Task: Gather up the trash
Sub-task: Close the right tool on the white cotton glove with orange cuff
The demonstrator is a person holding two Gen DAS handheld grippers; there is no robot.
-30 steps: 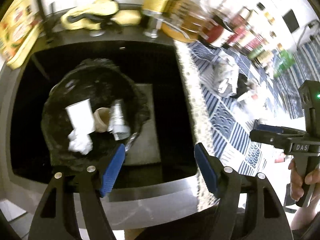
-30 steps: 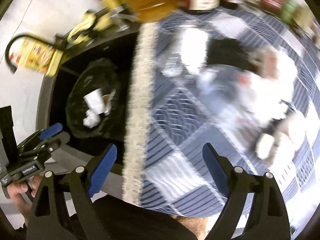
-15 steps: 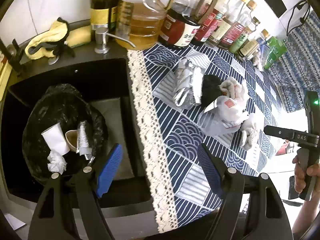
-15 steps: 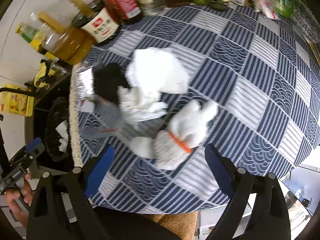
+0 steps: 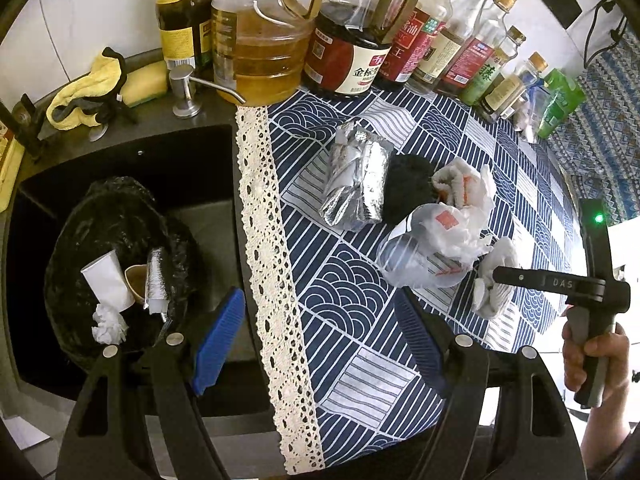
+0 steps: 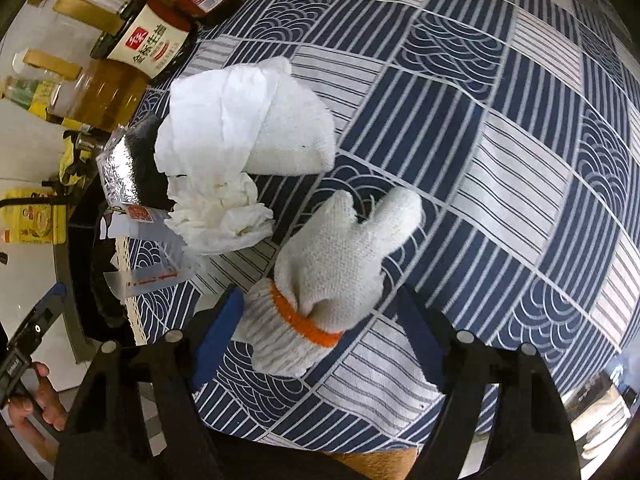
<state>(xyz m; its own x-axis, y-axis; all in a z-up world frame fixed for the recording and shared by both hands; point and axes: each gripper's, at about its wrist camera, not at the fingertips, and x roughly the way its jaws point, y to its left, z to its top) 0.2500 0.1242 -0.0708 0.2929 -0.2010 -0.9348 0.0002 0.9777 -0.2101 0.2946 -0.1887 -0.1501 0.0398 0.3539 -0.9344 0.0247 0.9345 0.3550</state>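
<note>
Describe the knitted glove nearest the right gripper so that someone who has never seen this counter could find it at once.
Start at the blue-and-white patterned tablecloth beside the sink. Near its front edge, between the right gripper's open jaws, lies a white knitted glove. Unlike the crumpled white tissue beside it, it has an orange cuff band.

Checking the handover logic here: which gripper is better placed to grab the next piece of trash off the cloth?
Right. The right gripper is open with the white knit glove lying between its jaws; the left gripper is open over the cloth's lace edge, nothing between.
</note>
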